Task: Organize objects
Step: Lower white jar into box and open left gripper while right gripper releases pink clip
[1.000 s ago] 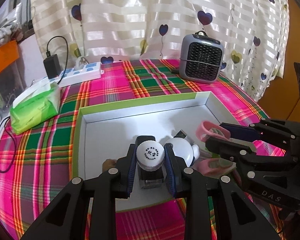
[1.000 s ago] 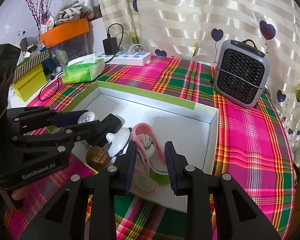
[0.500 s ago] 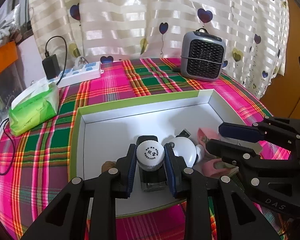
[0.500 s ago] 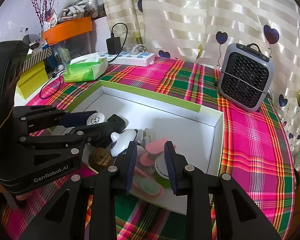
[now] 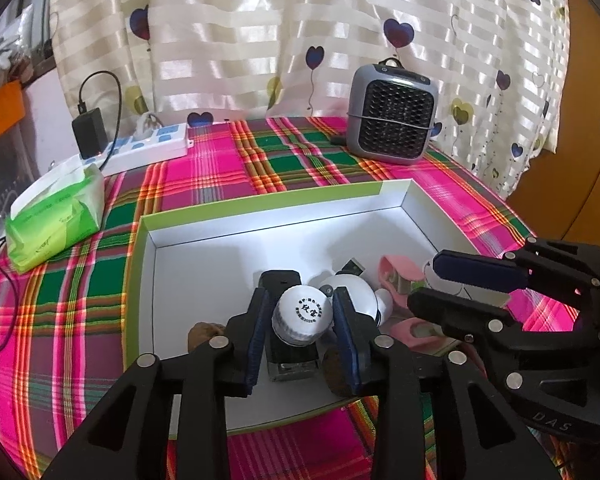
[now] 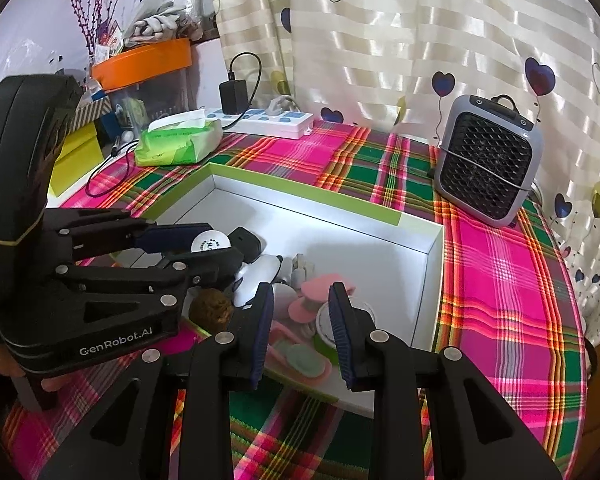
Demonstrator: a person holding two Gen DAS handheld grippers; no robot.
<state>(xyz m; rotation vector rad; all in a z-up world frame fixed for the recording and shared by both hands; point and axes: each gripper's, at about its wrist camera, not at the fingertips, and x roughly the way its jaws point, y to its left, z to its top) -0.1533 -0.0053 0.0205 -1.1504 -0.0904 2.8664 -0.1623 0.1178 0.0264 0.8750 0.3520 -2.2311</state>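
A white box with a green rim (image 5: 260, 200) (image 6: 308, 196) lies on the plaid tablecloth. My left gripper (image 5: 302, 316) is shut on a white-capped bottle (image 5: 302, 313) (image 6: 211, 241) and holds it over the box's near part. Under it sit a black device (image 5: 280, 280), a white round object (image 5: 358, 286), two brown walnuts (image 5: 201, 330) (image 6: 211, 309) and pink pieces (image 5: 396, 272) (image 6: 314, 292). My right gripper (image 6: 300, 320) is open and empty, just above the pink pieces and a round white-and-green item (image 6: 326, 328); it shows at the right in the left wrist view (image 5: 456, 284).
A grey mini heater (image 5: 394, 116) (image 6: 486, 160) stands behind the box. A green tissue pack (image 5: 56, 216) (image 6: 180, 142) and a white power strip with a black charger (image 5: 140, 148) (image 6: 268, 118) lie at the back left. An orange tray and yellow boxes (image 6: 76, 152) stand farther left.
My right gripper has let go of the pink piece, which now lies in the box, and has drawn back and up. My left gripper still holds the bottle, nearly still.
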